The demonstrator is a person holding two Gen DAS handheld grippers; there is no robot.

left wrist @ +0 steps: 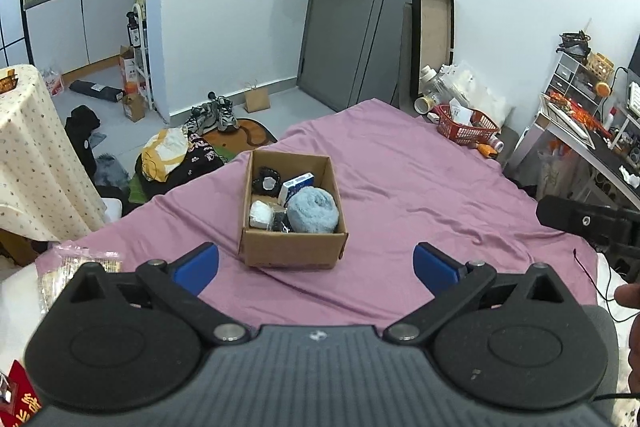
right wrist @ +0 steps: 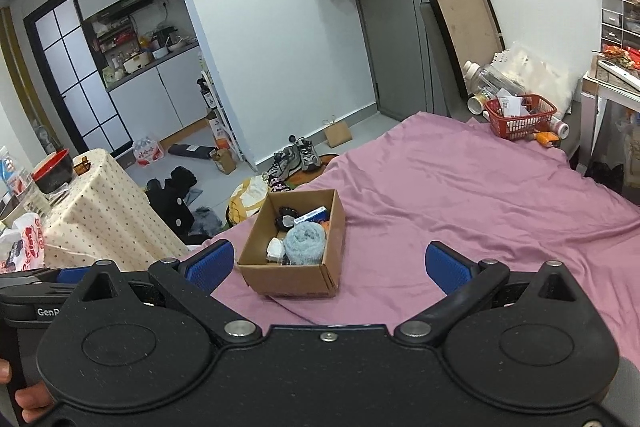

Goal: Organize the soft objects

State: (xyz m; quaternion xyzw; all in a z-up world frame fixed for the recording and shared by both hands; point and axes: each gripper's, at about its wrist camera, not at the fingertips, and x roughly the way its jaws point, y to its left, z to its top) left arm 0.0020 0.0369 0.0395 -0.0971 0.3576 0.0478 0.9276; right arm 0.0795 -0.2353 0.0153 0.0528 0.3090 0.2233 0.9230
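Both tongs spread wide, holding nothing. Left gripper (left wrist: 316, 269) with blue-padded fingers (left wrist: 198, 267) parted above the mauve bedsheet (left wrist: 420, 187); right gripper (right wrist: 330, 267) likewise parted, blue pads (right wrist: 444, 265) clear of everything.

Straight ahead of the left tongs, between the two fingers and slightly beyond the tips: open brown cardboard box (left wrist: 294, 249) resting on the sheet. Inside, against the near right corner, rolled pale-blue fluffy towel (left wrist: 313, 209); to its left, small white soft bundle (left wrist: 260, 214); behind that, black ring-shaped item (left wrist: 267, 182); beside it, blue-and-white carton (left wrist: 297, 186).

From the right tongs, same box (right wrist: 296, 277) ahead and just inside the left finger, towel (right wrist: 304, 245) near its front wall.

Far beyond the right finger of either tongs, red plastic mesh basket (left wrist: 466, 129) at the sheet's far edge. Well off past the left finger, spotted cream tablecloth (right wrist: 100, 215).
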